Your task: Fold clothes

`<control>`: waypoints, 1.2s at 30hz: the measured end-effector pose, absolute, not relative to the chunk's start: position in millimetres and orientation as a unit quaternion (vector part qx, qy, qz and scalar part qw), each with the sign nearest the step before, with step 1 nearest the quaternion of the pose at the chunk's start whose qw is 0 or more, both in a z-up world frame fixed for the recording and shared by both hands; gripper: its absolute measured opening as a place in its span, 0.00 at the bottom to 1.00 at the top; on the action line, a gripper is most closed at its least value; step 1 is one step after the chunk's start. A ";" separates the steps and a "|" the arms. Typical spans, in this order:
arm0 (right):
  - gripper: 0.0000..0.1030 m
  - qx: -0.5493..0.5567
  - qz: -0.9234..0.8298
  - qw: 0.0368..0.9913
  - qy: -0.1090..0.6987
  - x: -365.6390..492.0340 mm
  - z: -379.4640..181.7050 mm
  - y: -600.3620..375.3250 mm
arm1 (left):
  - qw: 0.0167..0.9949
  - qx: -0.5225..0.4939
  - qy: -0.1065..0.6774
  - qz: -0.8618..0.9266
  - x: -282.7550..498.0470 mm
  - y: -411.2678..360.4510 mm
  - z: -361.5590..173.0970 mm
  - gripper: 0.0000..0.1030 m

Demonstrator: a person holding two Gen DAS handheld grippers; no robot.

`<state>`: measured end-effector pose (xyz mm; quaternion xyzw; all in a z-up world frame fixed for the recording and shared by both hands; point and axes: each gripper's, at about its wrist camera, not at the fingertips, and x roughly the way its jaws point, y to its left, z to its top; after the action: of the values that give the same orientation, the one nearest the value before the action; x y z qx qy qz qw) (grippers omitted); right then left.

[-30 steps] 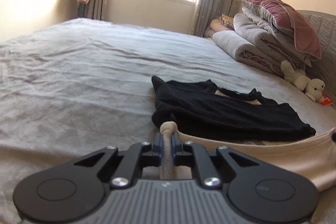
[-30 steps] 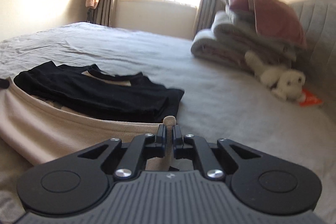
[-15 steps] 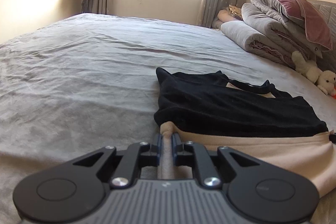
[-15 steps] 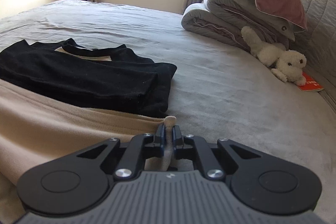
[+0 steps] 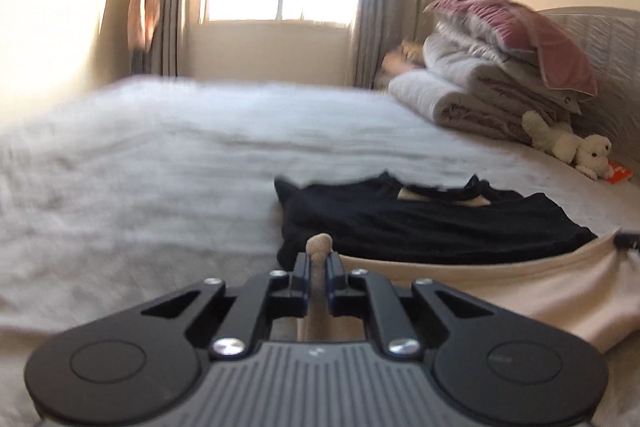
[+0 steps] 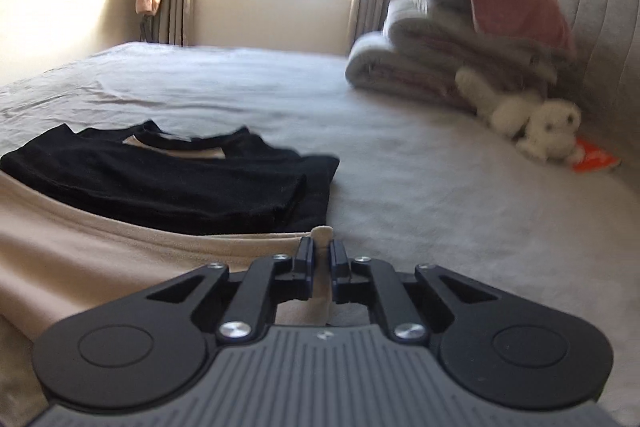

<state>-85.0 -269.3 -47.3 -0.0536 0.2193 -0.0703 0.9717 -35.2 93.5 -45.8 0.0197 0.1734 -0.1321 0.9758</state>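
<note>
A beige garment (image 5: 520, 279) with black sleeves and collar (image 5: 420, 223) lies on the grey bed, its black part folded flat on top. My left gripper (image 5: 318, 267) is shut on the left corner of the beige hem, a nub of cloth poking up between the fingers. My right gripper (image 6: 322, 255) pinches the right corner of the same beige garment (image 6: 100, 251), whose black part (image 6: 168, 175) lies just beyond. The hem runs taut between both grippers, lifted a little off the bed.
Grey bedspread (image 5: 160, 155) spreads wide to the left and far side. Folded blankets with a pink pillow (image 5: 500, 67) are stacked at the headboard on the right, with a white plush toy (image 6: 536, 123) and an orange item (image 6: 592, 157) beside them. Window and curtains stand behind.
Both grippers have risen and tipped up with the beige hem still held; the views are blurred by motion. The black part has not moved.
</note>
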 end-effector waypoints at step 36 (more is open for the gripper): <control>0.35 -0.069 0.026 0.959 0.275 -69.6 -62.1 -186.2 | 0.938 0.147 0.247 -0.195 -25.2 25.0 -66.7 0.38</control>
<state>-69.6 -186.2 -62.1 -0.0692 0.2746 0.0264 0.9587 -25.2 25.0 -66.7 0.1467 0.2472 -0.1951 0.9377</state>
